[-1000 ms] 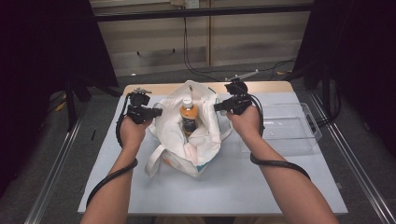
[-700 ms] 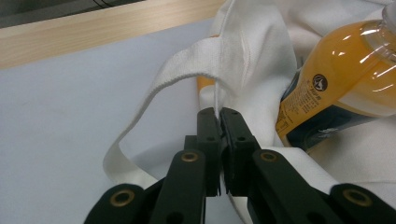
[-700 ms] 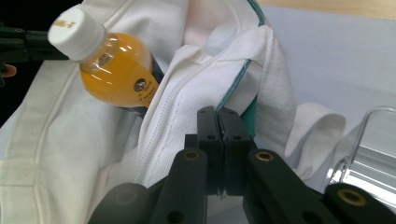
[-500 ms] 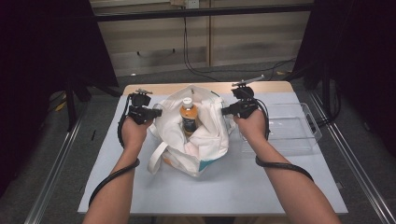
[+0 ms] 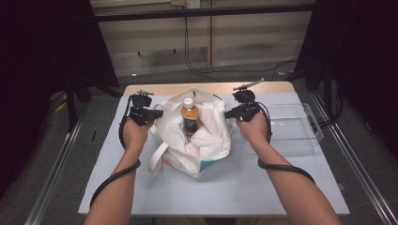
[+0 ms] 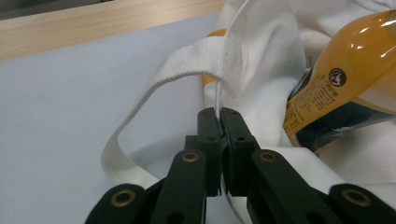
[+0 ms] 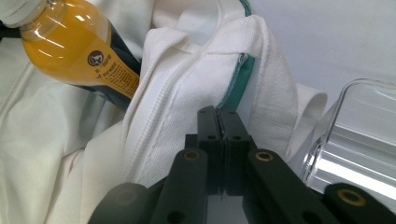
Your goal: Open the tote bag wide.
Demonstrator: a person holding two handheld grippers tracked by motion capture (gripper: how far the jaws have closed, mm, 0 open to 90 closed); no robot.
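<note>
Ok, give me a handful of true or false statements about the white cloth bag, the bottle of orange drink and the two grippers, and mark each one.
1. The left gripper is shut on the rim of the white cloth bag. True.
2. The bottle of orange drink lies on the table outside the bag. False: it stands inside the bag, its white cap poking up.
3. The right gripper is open and clear of the bag. False: its jaws are shut on the bag's edge by the green trim.
4. A clear plastic tray sits on the table to the right of the bag. True.
5. The bag's white strap is clamped in the left gripper. False: it loops free beside the jaws.
</note>
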